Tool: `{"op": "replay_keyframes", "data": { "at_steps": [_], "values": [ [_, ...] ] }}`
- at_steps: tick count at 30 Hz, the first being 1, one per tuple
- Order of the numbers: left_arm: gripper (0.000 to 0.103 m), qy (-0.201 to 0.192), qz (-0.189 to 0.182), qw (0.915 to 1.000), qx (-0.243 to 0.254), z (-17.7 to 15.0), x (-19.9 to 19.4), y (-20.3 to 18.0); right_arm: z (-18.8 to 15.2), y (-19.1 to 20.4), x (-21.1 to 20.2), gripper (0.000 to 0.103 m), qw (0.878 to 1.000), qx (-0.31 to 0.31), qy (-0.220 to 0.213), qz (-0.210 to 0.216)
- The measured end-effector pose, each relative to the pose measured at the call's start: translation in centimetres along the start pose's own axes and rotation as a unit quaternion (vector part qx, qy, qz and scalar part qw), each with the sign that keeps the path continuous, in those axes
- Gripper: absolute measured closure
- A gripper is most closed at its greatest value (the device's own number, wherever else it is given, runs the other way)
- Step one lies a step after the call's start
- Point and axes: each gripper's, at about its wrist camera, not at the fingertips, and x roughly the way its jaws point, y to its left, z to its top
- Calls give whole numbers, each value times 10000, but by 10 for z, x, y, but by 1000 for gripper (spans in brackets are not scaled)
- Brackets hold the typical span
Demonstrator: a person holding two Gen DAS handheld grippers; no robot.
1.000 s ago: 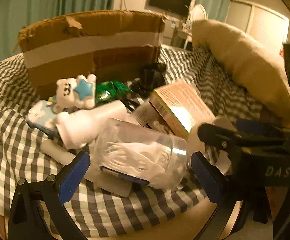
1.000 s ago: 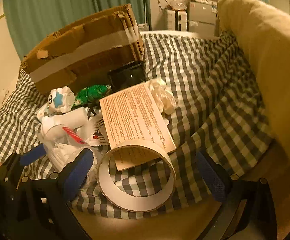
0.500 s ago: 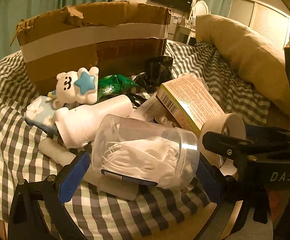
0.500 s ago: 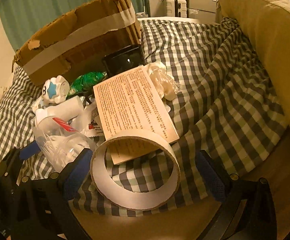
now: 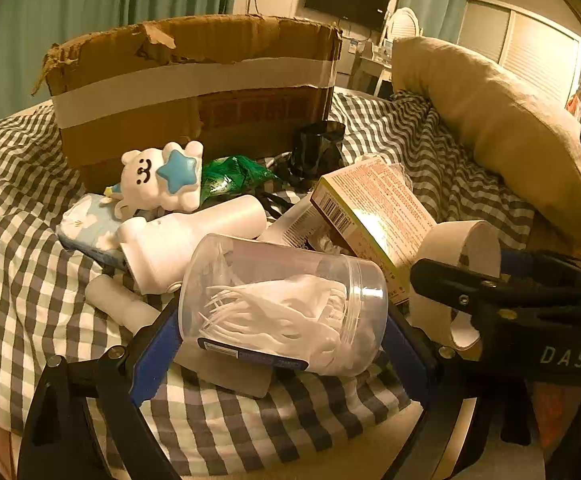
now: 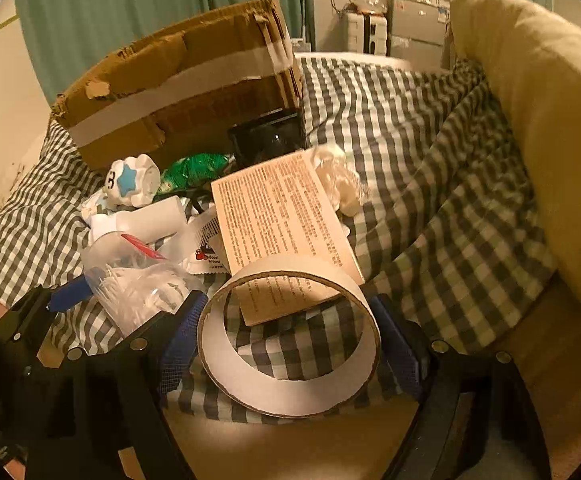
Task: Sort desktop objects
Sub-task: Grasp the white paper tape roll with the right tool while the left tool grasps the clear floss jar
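Now both grips have closed and lifted: left gripper (image 5: 282, 340) pinching the clear plastic floss-pick jar (image 5: 282, 304), right gripper (image 6: 286, 336) seemingly clamping the white cardboard tape ring (image 6: 290, 360), box-bound.

Left gripper (image 5: 282, 336): occupied the lower centre of the left wrist frame; blue-padded fingers (image 5: 156, 350) pressed against both sides of a clear plastic jar (image 5: 284, 304), clamping it.

Right gripper (image 6: 288, 338): sat at lower centre of the right wrist frame; fingers (image 6: 180, 344) closed against the outer wall of a white tape roll (image 6: 290, 384), which was held between them.
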Motion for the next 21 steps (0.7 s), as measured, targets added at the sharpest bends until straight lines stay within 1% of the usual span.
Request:
{"op": "replay_keyframes", "data": {
  "at_steps": [5,13,16,21],
  "values": [
    [8,-51,32,9999,-81,-1,-9,2,0,3,-9,21,9999,-82,-141,-40],
    [9,-246,108,9994,-230,2,-27,7,0,10,-25,21,9988,-250,-421,2],
    [9,-263,193,9992,-242,3,-29,9,0,13,-30,21,9984,-305,-485,28],
    [10,-319,225,9990,-228,4,-33,9,0,14,-35,21,9978,-342,-564,59]
  ]
}}
